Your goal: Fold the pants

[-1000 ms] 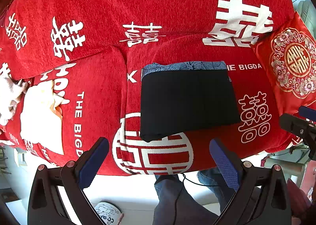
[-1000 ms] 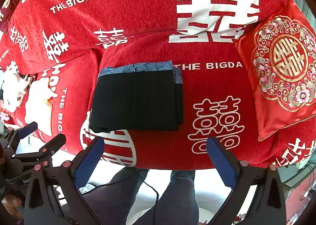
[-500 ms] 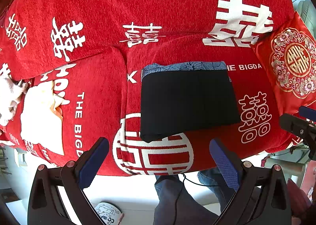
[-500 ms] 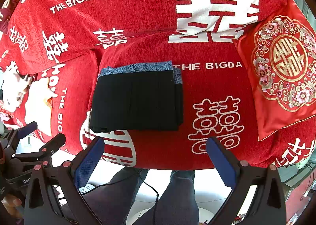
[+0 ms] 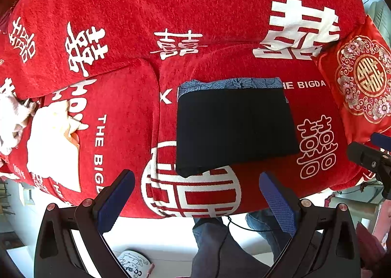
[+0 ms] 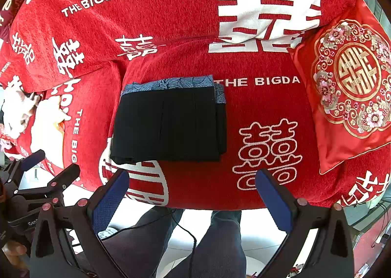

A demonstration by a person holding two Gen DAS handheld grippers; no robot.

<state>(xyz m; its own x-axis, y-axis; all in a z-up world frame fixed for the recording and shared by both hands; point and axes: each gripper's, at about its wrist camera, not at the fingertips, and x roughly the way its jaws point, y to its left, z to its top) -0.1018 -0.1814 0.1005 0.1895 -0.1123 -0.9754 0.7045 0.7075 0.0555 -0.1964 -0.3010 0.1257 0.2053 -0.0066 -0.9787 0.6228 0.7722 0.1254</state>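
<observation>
Black pants (image 5: 234, 129) (image 6: 168, 126) lie folded into a flat rectangle on the red sofa seat (image 5: 317, 187), on top of a folded blue patterned cloth (image 5: 232, 83) (image 6: 171, 83) whose far edge shows. My left gripper (image 5: 198, 195) stands open off the seat's front edge, short of the pants, with nothing between its blue pads. My right gripper (image 6: 190, 192) is likewise open and empty, off the front edge to the pants' right. Each gripper shows at the edge of the other's view.
White cloths (image 5: 51, 141) (image 6: 46, 119) lie on the left seat. A red embroidered cushion (image 5: 361, 82) (image 6: 349, 82) leans at the right. A person's legs in jeans (image 6: 220, 241) stand on the white floor in front of the sofa.
</observation>
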